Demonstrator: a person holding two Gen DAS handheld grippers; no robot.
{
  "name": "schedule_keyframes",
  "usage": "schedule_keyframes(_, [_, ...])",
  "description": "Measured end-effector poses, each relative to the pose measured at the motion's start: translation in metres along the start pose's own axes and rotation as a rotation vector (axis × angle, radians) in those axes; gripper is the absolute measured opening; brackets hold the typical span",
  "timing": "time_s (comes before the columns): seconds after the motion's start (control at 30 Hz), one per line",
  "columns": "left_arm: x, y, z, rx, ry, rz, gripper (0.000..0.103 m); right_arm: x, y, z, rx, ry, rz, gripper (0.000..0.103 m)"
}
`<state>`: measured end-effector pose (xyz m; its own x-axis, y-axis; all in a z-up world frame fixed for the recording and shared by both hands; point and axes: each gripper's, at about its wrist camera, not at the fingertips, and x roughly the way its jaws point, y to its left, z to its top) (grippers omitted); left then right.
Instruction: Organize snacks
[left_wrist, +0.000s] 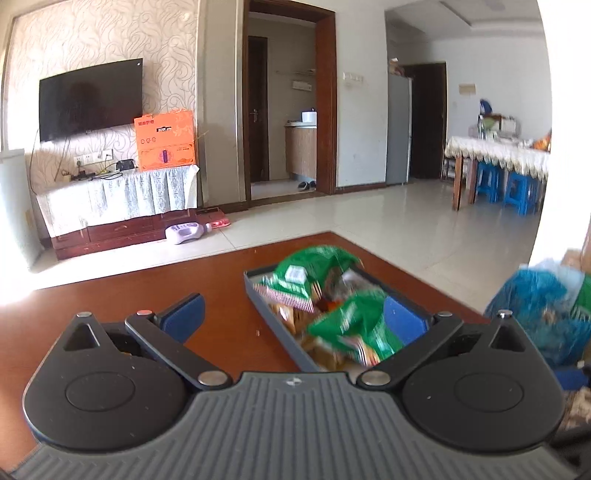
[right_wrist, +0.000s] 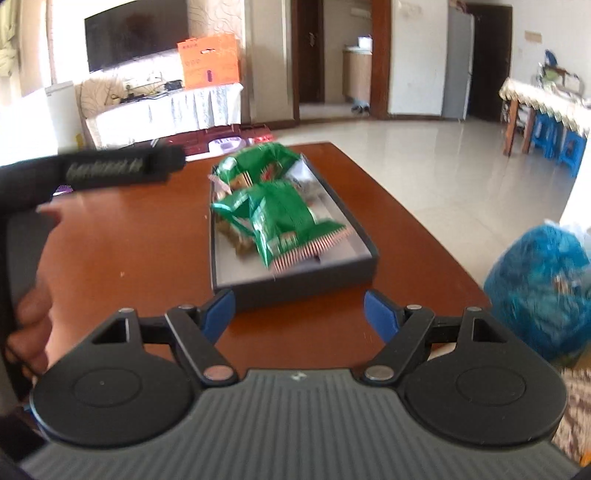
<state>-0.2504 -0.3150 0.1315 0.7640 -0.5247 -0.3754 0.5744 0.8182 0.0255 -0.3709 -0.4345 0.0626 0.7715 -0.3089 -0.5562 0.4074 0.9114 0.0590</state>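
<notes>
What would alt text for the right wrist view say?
An open right gripper hovers empty over a wooden table, facing a dark tray holding green snack packets. A blue bag sits at right.

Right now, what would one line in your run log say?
left claw: open, empty | right claw: open, empty | green snack packets: in tray on table | blue bag: right of table
</notes>
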Motion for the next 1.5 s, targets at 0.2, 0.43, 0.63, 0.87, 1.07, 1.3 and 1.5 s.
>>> schedule_keyframes(0.2, [-0.051,-0.007,-0.024,-0.070,-0.015,-0.088,0.103,-0.012,-0.001,-0.013,0.023,-0.012,-0.038,0.079])
schedule_keyframes(0.43, [-0.080,-0.004,-0.046,-0.138,0.075,-0.065,0.103,-0.017,0.009,-0.028,-0.026,0.004,-0.039,0.079])
schedule_keyframes(0.63, [-0.083,-0.015,-0.056,-0.037,0.102,-0.033,0.103,-0.013,0.015,-0.041,-0.066,0.025,-0.043,0.079])
schedule_keyframes(0.87, [-0.075,-0.029,-0.060,-0.057,0.131,-0.054,0.103,-0.013,0.003,-0.041,-0.021,0.047,-0.040,0.079])
schedule_keyframes(1.07, [-0.068,-0.032,-0.062,-0.071,0.157,-0.083,0.103,-0.014,-0.013,-0.041,0.005,0.064,-0.079,0.079])
schedule_keyframes(1.3, [-0.061,-0.036,-0.064,-0.057,0.200,-0.045,0.103,-0.011,-0.016,-0.046,0.002,0.092,-0.075,0.079])
schedule_keyframes(1.5, [-0.064,-0.054,-0.054,0.036,0.164,0.119,0.103,-0.006,-0.017,-0.041,0.005,0.104,-0.074,0.079])
